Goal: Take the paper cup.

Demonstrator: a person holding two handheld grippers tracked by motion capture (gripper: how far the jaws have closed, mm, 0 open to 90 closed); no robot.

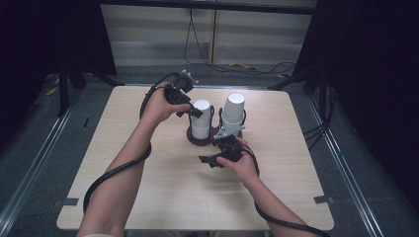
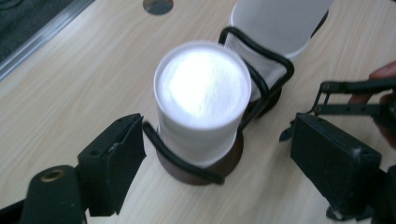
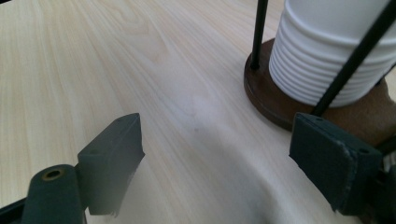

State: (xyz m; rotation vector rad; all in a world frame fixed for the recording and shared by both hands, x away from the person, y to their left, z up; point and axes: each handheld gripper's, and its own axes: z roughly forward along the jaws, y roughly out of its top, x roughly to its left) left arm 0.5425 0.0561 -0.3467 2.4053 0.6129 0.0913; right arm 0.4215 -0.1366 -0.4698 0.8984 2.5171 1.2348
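While two stacks of inverted white paper cups stand in a dark wire holder on round brown bases at the centre of the high view, the left gripper [image 1: 190, 106] is held just above and to the left of the shorter stack [image 1: 201, 120], and this is the relation on which the coming move is judged to turn. Seen along the left gripper's own view, the near cup stack [image 2: 201, 100] stands upright between the two black jaws — its long axis vertical, its closed bottom facing the camera — and the jaws are spread wide, with clear gaps on both sides, so nothing is pinched. A wire loop of the holder [image 2: 180, 158] crosses in front of the stack low down, just beside the left-hand jaw in that frame, and is judged to be a thing that could be snagged if the jaws are closed too low.

The right gripper [image 1: 217, 159] is held lower in the high view, below the taller stack [image 1: 233, 111] and apart from it. In its own view the jaws are spread over bare table [image 3: 140, 70], and the ribbed cups [image 3: 327, 51] on their brown base [image 3: 275, 105] lie at the upper right, outside the jaws. The left hand is therefore the nearer one — a top cup would be taken by closing and lifting straight up.
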